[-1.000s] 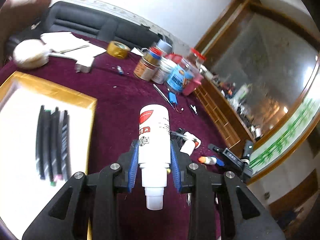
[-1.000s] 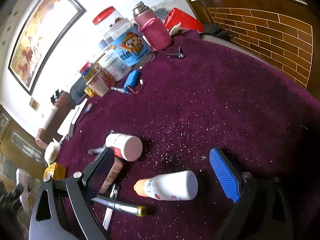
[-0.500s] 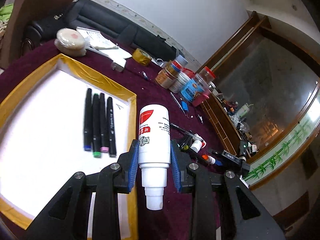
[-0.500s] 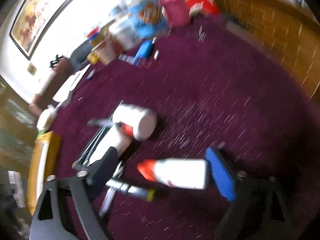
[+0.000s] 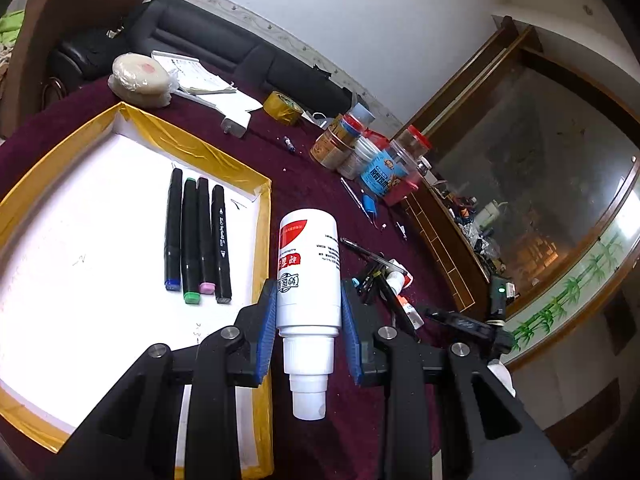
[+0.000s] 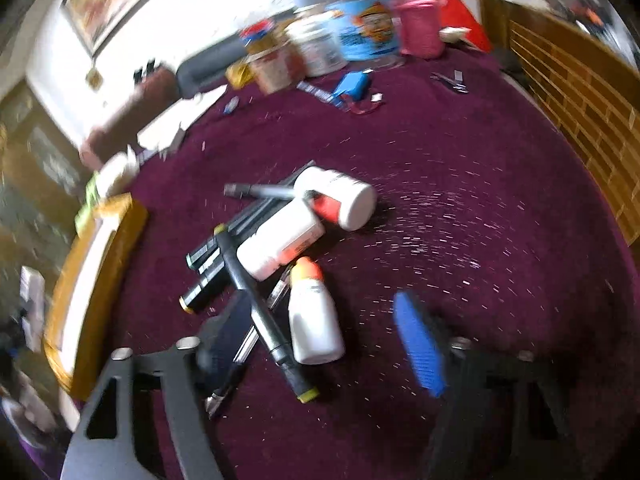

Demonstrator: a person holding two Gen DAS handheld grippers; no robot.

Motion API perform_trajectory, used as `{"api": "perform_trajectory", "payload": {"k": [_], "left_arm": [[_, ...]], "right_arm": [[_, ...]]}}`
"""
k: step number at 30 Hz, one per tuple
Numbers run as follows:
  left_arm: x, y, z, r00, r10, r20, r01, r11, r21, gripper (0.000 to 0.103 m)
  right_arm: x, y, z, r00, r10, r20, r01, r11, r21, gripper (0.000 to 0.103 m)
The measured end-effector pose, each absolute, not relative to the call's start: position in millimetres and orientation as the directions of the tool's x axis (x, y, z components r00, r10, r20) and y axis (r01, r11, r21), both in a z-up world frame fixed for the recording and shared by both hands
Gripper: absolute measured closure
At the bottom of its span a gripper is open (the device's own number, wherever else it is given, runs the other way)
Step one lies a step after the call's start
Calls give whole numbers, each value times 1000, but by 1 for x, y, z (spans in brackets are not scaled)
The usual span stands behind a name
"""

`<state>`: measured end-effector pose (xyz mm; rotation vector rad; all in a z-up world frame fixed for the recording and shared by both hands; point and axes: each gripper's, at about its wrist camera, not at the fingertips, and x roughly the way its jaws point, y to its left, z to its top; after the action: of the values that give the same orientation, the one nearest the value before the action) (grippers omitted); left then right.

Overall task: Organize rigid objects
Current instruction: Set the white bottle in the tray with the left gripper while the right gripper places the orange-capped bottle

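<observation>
Left gripper clamps a white bottle just beside the gold-edged tray, while right gripper, jaws closing, brackets an orange-capped bottle untouched

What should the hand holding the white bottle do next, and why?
Probably carry the white plastic bottle with the red label sideways over the white tray with the gold taped rim and set it down beside the four black markers. The left gripper grips it firmly, and the tray has bare space.
</observation>
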<state>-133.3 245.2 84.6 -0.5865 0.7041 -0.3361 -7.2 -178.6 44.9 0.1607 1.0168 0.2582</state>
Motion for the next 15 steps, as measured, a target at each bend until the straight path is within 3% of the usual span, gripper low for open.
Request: {"api": "perform_trajectory", "payload": {"k": [3,8,15], "left_arm": [[-136,247,88,727,-457,-513,86,802,-592,76],[-136,260,88,731,-427,-533,58,817,-574,76],[-115,300,79,703,-317,-637,-48,872,-487,76]], "right_arm": [[1,-161,30,460,214,-862,-153,975,161,78],[-1,-160,28,481,181,-858,-120,983,140,79],[-25,-153,76,537,337,-774,-151,940,304,79]]}}
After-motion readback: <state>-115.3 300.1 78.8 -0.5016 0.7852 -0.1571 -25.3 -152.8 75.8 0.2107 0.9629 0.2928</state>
